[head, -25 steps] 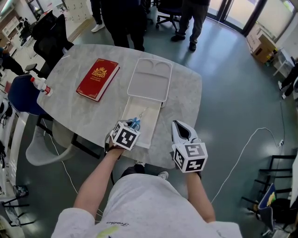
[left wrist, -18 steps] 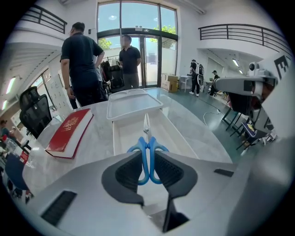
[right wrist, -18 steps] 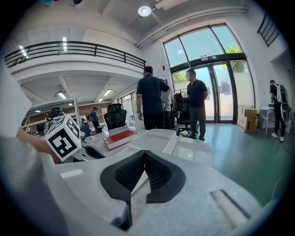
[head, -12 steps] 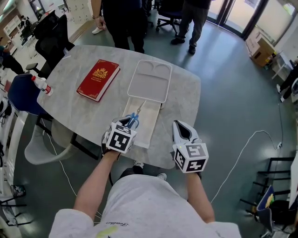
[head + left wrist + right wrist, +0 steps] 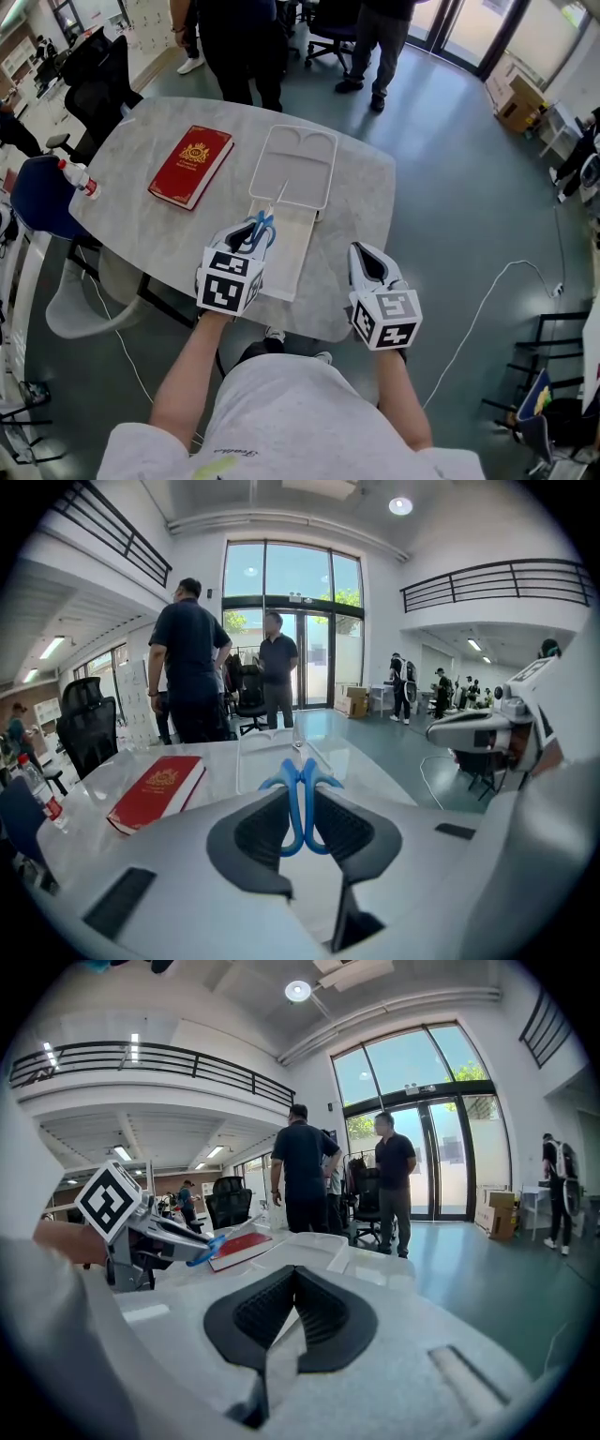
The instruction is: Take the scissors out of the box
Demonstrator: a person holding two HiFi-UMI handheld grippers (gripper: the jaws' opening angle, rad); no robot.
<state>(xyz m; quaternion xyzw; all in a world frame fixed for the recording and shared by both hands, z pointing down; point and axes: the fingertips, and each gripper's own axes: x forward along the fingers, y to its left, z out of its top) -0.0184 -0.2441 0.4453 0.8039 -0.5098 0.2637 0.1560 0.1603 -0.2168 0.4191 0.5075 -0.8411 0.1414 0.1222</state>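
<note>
Blue-handled scissors (image 5: 262, 228) are clamped by their handles in my left gripper (image 5: 251, 236), blades pointing away from me, lifted above the open white box (image 5: 292, 255). In the left gripper view the two blue handle loops (image 5: 302, 803) sit between the dark pads, and the blades reach toward the box lid (image 5: 281, 752). My right gripper (image 5: 367, 262) hangs over the table's near edge, to the right of the box, shut with nothing between its pads (image 5: 323, 1312). The right gripper view shows the left gripper (image 5: 141, 1232) carrying the scissors (image 5: 202, 1249).
A red book (image 5: 191, 165) lies on the marble table (image 5: 141, 220) left of the box lid (image 5: 295, 169). A small bottle (image 5: 77, 175) stands at the table's left edge. People (image 5: 234, 47) stand beyond the far edge, with office chairs (image 5: 89, 80) nearby.
My left gripper has risen with the scissors, lifting them up out of the box tray. The right gripper has stayed where it was.
</note>
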